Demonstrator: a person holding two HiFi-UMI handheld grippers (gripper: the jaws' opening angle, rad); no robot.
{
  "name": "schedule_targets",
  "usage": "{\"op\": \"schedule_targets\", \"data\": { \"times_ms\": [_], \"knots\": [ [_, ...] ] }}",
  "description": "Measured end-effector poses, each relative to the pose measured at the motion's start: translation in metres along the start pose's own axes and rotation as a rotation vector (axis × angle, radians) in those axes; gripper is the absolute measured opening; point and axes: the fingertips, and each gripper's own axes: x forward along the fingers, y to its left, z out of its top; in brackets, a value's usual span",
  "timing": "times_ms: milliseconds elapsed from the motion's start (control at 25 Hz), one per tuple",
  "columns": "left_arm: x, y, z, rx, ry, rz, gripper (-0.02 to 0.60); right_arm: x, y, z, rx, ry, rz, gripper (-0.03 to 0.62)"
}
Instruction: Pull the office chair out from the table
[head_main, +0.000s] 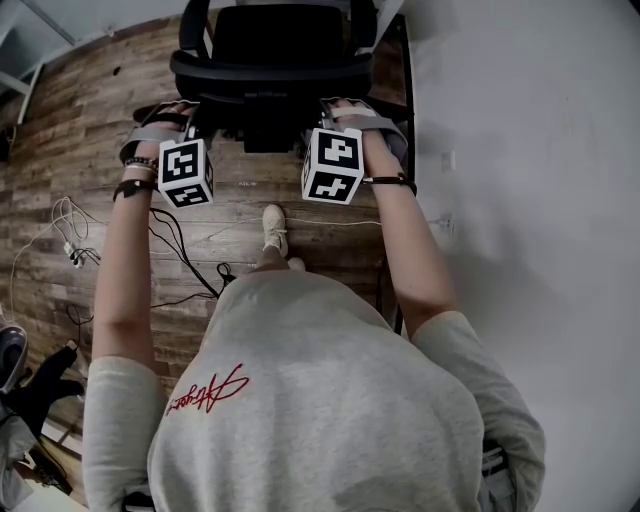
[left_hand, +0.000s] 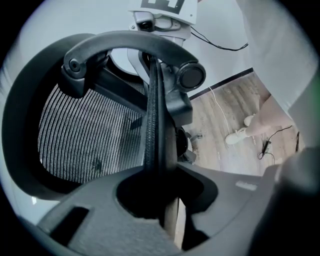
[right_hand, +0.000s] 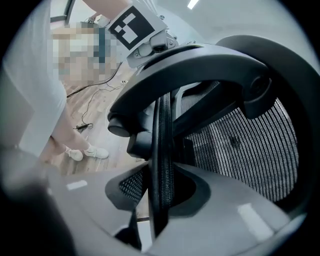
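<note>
Jaws of left gripper (left_hand: 161, 200) are part closed and clamped on the thin mesh-edged rim of the office chair (head_main: 270, 60) backrest. The right gripper (right_hand: 159, 197) grips the same way on the rim's other side. Both sit at upper centre of the head view, left and right of the backrest's middle. The chair stands on a wood floor (head_main: 60, 140), close to a white surface (head_main: 540, 150) at frame right, probably a wall. Cables (head_main: 175, 245) lie at left, and a shoe (head_main: 274, 228) shows below the chair.

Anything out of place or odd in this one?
Only the loose cables trailing across the wooden floor near the person's shoe; the office chair might roll onto them as it comes back. Nothing looks spilled or damaged.
</note>
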Motion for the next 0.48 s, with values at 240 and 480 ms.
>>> {"op": "schedule_targets", "data": {
  "times_ms": [240, 480],
  "knots": [
    [-0.006, -0.012, 0.003, -0.003, -0.002, -0.002, 0.075, -0.005, 0.012, 0.002, -0.006, -0.002, -0.002, 0.101],
    [-0.016, -0.021, 0.008, -0.004, 0.002, -0.002, 0.075, -0.013, 0.024, 0.002, -0.009, 0.0, 0.003, 0.1]
  ]
}}
